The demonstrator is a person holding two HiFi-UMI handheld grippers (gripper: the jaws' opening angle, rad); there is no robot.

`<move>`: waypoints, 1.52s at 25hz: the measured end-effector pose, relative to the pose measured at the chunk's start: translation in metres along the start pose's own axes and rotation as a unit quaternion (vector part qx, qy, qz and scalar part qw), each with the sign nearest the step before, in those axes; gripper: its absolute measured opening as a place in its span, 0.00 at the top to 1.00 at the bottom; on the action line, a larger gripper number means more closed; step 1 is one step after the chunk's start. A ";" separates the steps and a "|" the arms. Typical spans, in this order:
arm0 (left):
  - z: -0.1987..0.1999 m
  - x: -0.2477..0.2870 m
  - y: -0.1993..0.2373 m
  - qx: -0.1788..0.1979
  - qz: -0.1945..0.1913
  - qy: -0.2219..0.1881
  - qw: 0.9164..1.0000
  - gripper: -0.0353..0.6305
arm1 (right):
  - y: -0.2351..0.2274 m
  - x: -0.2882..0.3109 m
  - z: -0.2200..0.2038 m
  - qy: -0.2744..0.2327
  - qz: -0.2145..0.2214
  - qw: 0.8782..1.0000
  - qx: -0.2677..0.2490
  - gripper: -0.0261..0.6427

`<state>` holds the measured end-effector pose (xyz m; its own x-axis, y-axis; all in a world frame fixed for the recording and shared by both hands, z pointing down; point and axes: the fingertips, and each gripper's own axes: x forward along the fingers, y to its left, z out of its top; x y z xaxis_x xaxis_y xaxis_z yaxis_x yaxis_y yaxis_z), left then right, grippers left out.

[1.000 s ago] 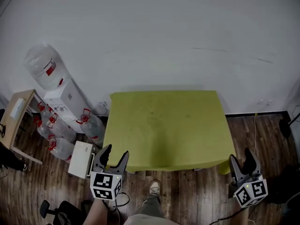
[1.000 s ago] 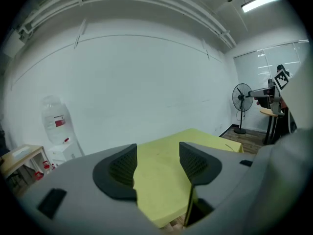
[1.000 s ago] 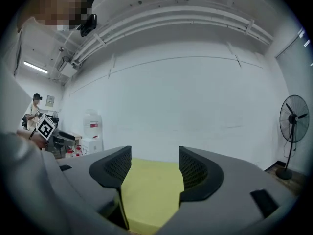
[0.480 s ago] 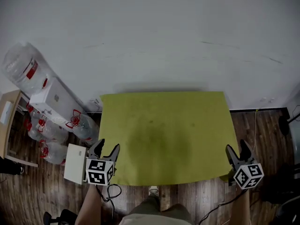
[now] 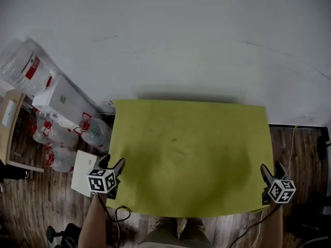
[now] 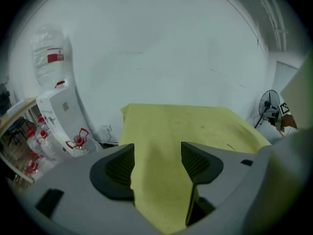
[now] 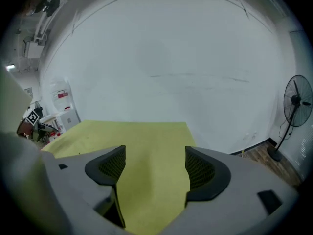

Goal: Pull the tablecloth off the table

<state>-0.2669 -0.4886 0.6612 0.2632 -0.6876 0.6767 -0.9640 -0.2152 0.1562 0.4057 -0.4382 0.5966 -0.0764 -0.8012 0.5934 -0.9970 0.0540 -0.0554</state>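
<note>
A yellow-green tablecloth [image 5: 189, 154] covers the whole table against the white wall. My left gripper [image 5: 113, 161] is at the cloth's near left corner and my right gripper [image 5: 272, 168] at its near right corner. In the left gripper view the cloth [image 6: 186, 121] runs through the gap of the left gripper [image 6: 156, 163]; its jaws are opening and the pads do not press on the fabric. In the right gripper view the cloth [image 7: 127, 136] likewise lies between the jaws of the right gripper [image 7: 152, 168], which are opening wide and stand off it.
A white water dispenser [image 5: 62, 99] and several water bottles [image 5: 93, 130] stand left of the table, with a white box [image 5: 83, 172] on the wood floor beside my left gripper. A wooden desk [image 5: 8, 123] is at far left. A standing fan [image 7: 296, 106] is right of the table.
Both grippers have moved forward from below the table's near edge to its two near corners. The cloth's edge now sits between each pair of jaws, and both pairs stand wider.
</note>
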 end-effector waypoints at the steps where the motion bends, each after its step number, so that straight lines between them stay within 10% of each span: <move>1: -0.004 0.006 0.006 -0.011 0.001 0.007 1.000 0.50 | -0.011 0.008 -0.009 0.014 -0.002 1.000 0.006 0.40; 12: -0.032 0.045 0.044 -0.026 0.050 0.073 0.996 0.47 | -0.084 0.076 -0.067 0.088 0.012 0.993 0.076 0.40; 22: -0.050 0.062 0.074 -0.150 0.031 0.074 0.985 0.46 | -0.096 0.090 -0.087 0.123 0.060 0.985 0.102 0.40; 32: -0.052 0.057 0.082 -0.125 0.059 0.062 0.988 0.47 | -0.105 0.105 -0.093 0.133 0.016 0.990 0.038 0.40; 38: -0.052 0.058 0.080 -0.111 0.103 0.037 0.988 0.56 | -0.109 0.099 -0.093 0.111 -0.027 0.993 -0.005 0.59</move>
<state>-0.3312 -0.5094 0.7502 0.0644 -0.6462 0.7605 -0.9837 0.0869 0.1572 0.5057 -0.4680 0.7358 -0.0233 -0.6524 0.7575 -0.9997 0.0216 -0.0122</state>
